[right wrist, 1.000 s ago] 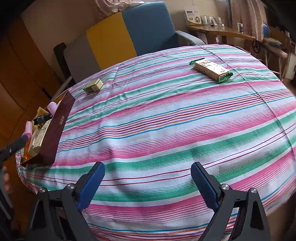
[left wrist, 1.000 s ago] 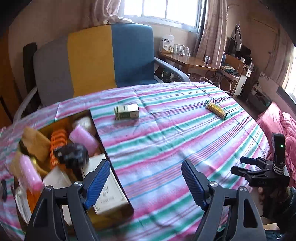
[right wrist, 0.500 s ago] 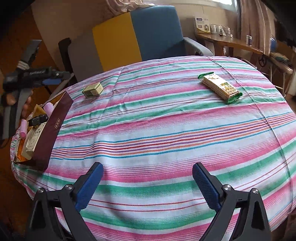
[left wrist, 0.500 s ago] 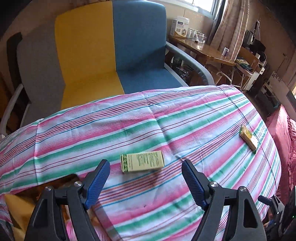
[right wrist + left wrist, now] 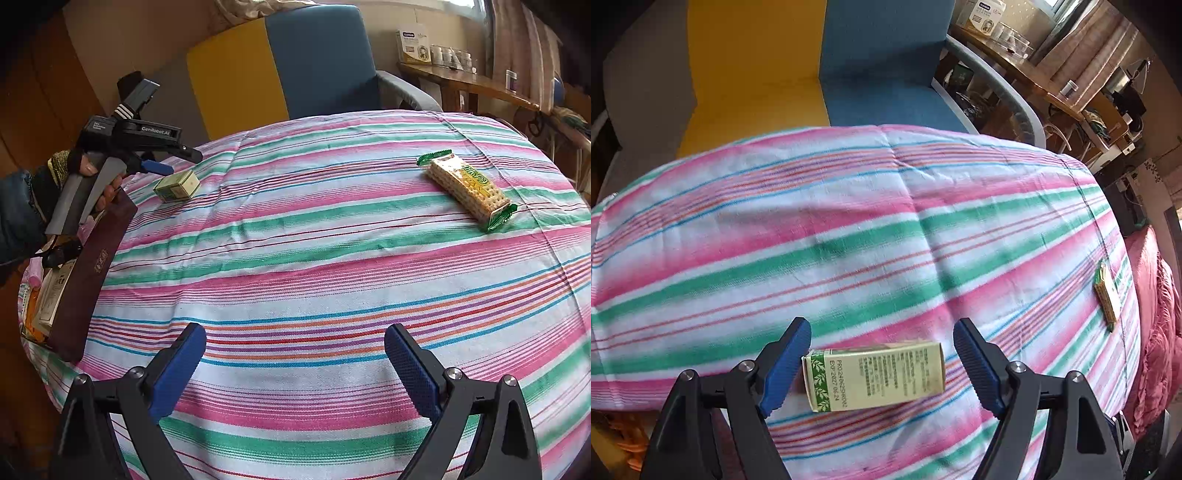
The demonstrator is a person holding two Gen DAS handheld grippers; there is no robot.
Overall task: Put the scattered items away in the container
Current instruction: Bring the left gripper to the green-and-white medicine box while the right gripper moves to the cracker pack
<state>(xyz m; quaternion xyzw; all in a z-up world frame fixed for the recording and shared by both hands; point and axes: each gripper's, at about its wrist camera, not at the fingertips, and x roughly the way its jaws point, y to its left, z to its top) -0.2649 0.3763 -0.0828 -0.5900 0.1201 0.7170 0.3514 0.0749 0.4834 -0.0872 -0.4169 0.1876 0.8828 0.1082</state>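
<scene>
Box (image 5: 874, 375) between parted left gripper (image 5: 882, 363) fingers, untouched.

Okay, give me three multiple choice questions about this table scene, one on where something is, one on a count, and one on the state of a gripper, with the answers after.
1. Where is the small green box?
A. Between the open fingers of the left gripper
B. Inside the container
C. On the chair

2. How many loose items lie on the striped cloth outside the container?
A. One
B. Two
C. Four

3. How is the right gripper?
A. Shut on the cracker pack
B. Open, holding nothing
C. Shut on the box

Answers:
1 A, the blue pads flank the box on the cloth.
2 B, only the box and the cracker pack.
3 B, fingers spread over bare cloth.
</scene>
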